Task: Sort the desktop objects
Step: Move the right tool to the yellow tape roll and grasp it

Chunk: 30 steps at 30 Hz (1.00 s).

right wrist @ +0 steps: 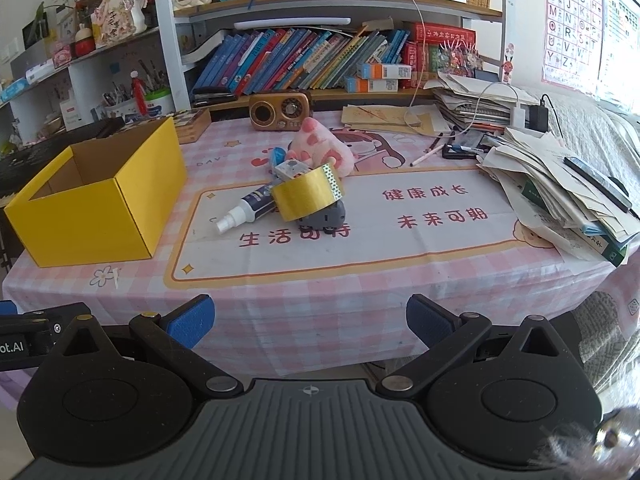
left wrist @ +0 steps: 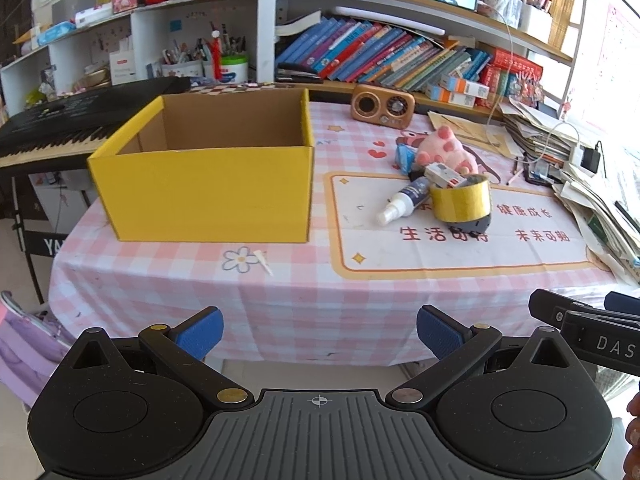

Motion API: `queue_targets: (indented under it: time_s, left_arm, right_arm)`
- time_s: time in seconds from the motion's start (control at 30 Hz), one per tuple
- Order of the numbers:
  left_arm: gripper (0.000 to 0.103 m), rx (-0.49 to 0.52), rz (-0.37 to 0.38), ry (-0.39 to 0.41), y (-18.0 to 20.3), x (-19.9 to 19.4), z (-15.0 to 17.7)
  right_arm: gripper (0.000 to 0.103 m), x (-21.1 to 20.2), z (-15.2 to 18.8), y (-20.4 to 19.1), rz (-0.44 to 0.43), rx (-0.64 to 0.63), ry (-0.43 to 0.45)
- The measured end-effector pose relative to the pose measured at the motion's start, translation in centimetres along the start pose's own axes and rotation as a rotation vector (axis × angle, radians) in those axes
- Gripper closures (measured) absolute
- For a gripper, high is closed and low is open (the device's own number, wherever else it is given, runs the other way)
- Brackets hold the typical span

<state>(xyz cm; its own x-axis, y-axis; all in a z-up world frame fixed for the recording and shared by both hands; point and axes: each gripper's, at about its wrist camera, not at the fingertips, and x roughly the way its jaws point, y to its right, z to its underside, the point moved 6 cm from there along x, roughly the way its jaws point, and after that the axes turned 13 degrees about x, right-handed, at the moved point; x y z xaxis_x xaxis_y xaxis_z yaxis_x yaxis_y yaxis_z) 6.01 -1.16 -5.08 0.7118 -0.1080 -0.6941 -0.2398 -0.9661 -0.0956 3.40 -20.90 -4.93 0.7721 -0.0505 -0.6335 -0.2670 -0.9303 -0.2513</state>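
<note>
An open, empty yellow cardboard box stands on the table's left side. A small heap lies mid-table: a yellow tape roll leaning on a grey gadget, a white spray bottle, a small white carton, a blue item and a pink plush. My left gripper is open and empty, in front of the table's near edge. My right gripper is open and empty there too, to the right of the left one.
A pink checked cloth covers the table. A wooden radio stands at the back, paper stacks fill the right side, a keyboard sits left of the box. Bookshelves rise behind.
</note>
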Motion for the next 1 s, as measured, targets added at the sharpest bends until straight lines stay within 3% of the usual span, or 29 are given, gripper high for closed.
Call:
queue_targets:
  time_s: [0.57,0.77,0.9,1.0]
  left_arm:
    - [0.000,0.012,0.060,-0.021,4.4,4.1,-3.4]
    - [0.000,0.003,0.072,-0.027,5.9,5.9,-4.7]
    - [0.001,-0.007,0.075,-0.021,6.8,6.9,-5.6]
    - [0.001,-0.023,0.061,-0.025,7.1,7.7,-6.2]
  right_arm:
    - [0.002,3.5,-3.6,3.9,0.036,-0.007,-0.027]
    - [0.002,5.5,-5.3,5.0,0.009,-0.019,-0.042]
    - [0.012,6.9,-6.6,5.4,-0.021,-0.043,-0.048]
    - [0.013,8.1,-7.4,5.5,-0.058,-0.066,-0.066]
